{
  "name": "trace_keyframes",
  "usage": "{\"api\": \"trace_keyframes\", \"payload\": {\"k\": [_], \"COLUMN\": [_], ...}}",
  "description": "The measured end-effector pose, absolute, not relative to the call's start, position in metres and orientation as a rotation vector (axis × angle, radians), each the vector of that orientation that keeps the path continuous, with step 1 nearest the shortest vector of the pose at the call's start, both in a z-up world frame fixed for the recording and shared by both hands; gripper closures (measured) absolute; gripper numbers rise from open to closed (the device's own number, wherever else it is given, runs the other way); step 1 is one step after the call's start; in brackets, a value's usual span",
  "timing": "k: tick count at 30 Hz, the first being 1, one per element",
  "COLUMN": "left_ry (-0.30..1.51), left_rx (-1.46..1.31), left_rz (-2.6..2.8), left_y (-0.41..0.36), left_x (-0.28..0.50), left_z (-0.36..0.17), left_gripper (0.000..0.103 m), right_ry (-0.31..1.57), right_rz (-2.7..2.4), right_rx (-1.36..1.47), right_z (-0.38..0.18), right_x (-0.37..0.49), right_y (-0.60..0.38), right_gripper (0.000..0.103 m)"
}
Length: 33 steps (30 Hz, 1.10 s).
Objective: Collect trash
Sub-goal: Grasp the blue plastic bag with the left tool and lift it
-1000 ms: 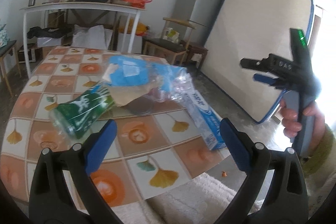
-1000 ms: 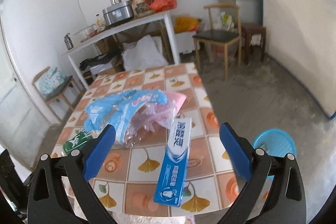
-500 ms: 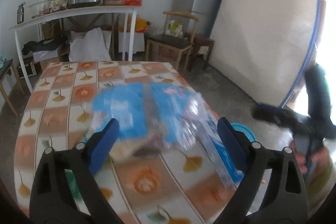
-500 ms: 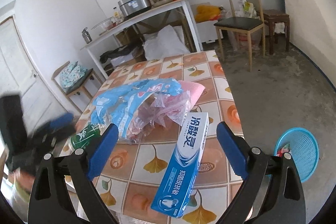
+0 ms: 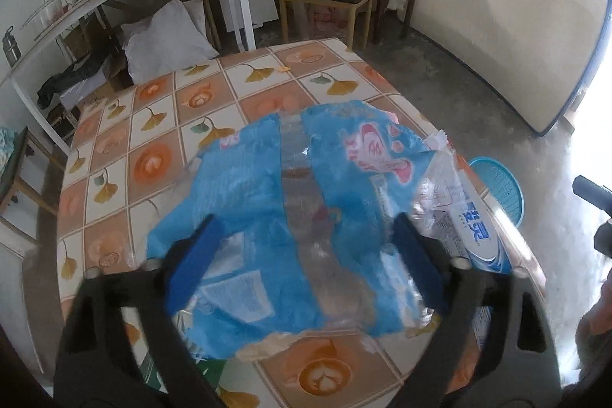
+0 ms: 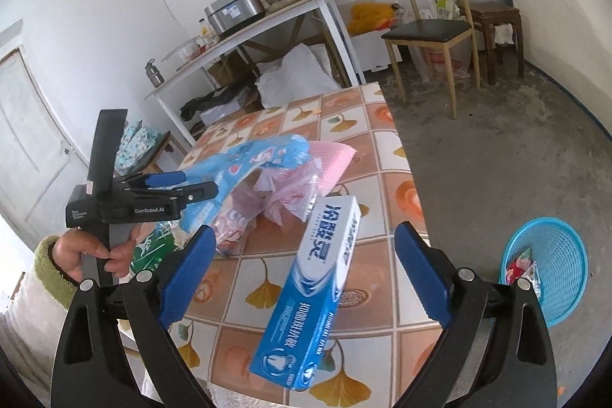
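Observation:
A crumpled blue plastic bag (image 5: 290,217) lies on the tiled table (image 5: 160,109); it also shows in the right wrist view (image 6: 244,159). My left gripper (image 5: 306,255) is open, its fingers either side of the bag just above it. In the right wrist view the left gripper (image 6: 191,186) reaches the bag's edge. A blue toothpaste box (image 6: 313,289) lies near the table's front right edge and shows in the left wrist view (image 5: 478,236). My right gripper (image 6: 302,270) is open, hovering over the box. A pink wrapper (image 6: 325,163) and a green bottle (image 6: 153,247) lie by the bag.
A blue mesh waste basket (image 6: 550,270) stands on the floor right of the table, with some wrappers inside; it shows in the left wrist view (image 5: 501,186). A wooden chair (image 6: 432,37), a white side table (image 6: 267,25) and a leaning mattress (image 5: 497,6) stand behind.
My left gripper has swung forward and down over the blue bag, fingers now straddling it. My right gripper moved closer to the toothpaste box.

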<state>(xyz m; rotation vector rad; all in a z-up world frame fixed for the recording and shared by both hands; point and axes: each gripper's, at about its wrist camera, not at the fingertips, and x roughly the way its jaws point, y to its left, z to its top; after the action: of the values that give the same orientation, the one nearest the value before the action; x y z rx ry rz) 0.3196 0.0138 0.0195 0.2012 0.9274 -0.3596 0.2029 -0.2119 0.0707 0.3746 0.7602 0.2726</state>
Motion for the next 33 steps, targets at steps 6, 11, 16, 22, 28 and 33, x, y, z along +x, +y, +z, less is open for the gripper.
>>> {"api": "trace_keyframes", "payload": {"k": [6,11,16,22,28,33], "left_ry": [0.923,0.917,0.863,0.729,0.619,0.586], "left_rx": [0.202,0.122,0.061,-0.005,-0.069,-0.086], "left_rz": [-0.36,-0.365,-0.362,-0.342,-0.337,-0.367], "left_y": [0.016,0.031,0.046,0.069,0.093,0.108], "left_x": [0.317,0.318,0.313,0.295,0.259,0.213], "left_z": [0.024,0.031,0.045,0.078,0.108,0.113], "left_gripper": [0.053,0.076,0.092,0.099,0.1,0.1], "right_ry": [0.753,0.754,0.756,0.76,0.758,0.744], "right_rz": [0.274,0.276,0.273,0.274,0.284,0.313], "right_rx": [0.375,0.376,0.376,0.372,0.37,0.356], "right_z": [0.072,0.071,0.07,0.071,0.075,0.083], "right_x": [0.202,0.202,0.2,0.201,0.202,0.21], "right_y": [-0.214,-0.214,-0.213,-0.21,-0.207,-0.202], "right_gripper": [0.011,0.011,0.011,0.011,0.011,0.011]}}
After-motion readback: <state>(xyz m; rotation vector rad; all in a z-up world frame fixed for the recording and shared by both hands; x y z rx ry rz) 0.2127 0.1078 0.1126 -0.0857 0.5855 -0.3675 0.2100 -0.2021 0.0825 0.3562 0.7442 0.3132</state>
